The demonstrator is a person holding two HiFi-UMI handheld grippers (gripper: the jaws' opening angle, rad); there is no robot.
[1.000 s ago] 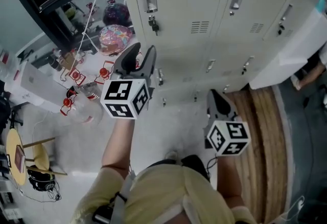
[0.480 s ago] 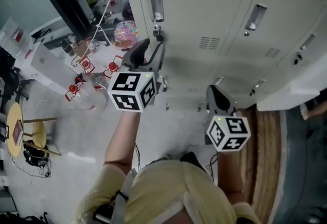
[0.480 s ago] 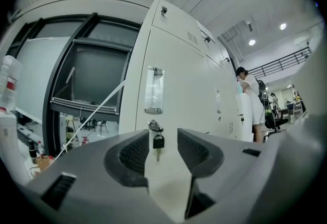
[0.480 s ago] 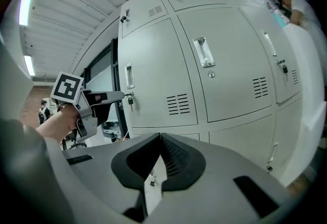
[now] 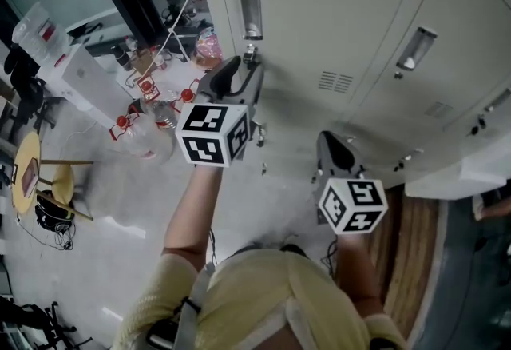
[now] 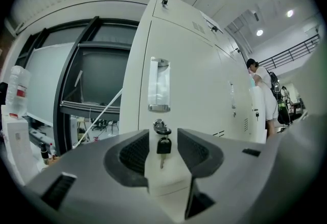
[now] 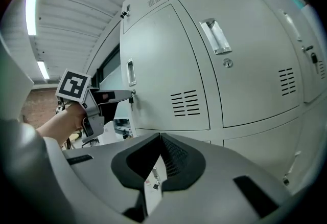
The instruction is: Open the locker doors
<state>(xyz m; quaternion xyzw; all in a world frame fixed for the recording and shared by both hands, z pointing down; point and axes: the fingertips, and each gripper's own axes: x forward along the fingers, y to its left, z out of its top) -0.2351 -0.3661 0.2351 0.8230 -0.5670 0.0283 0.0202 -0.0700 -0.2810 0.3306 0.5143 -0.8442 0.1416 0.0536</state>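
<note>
A row of cream lockers (image 5: 343,13) stands in front of me, all doors closed. The leftmost door has a recessed handle (image 5: 251,14) (image 6: 159,85) and under it a lock with a black key (image 5: 249,57) (image 6: 163,145) hanging from it. My left gripper (image 5: 243,70) (image 6: 163,135) is open and level, its tips right at that lock. The key shows in the gap between the jaws, and the pads do not press on it. My right gripper (image 5: 334,150) (image 7: 159,137) is shut on nothing, lower and to the right, facing a door with a handle (image 7: 216,37) and vents (image 7: 185,103).
Left of the lockers the floor holds bottles with red caps (image 5: 144,113), a white box (image 5: 76,73) and a yellow stool (image 5: 32,180). A wooden platform (image 5: 419,260) lies at the right. A person (image 6: 261,96) stands by the far lockers.
Both grippers have moved in toward the lockers. The left gripper's tips have come up to the key and lock on the leftmost door. Neither gripper's jaws have changed.
</note>
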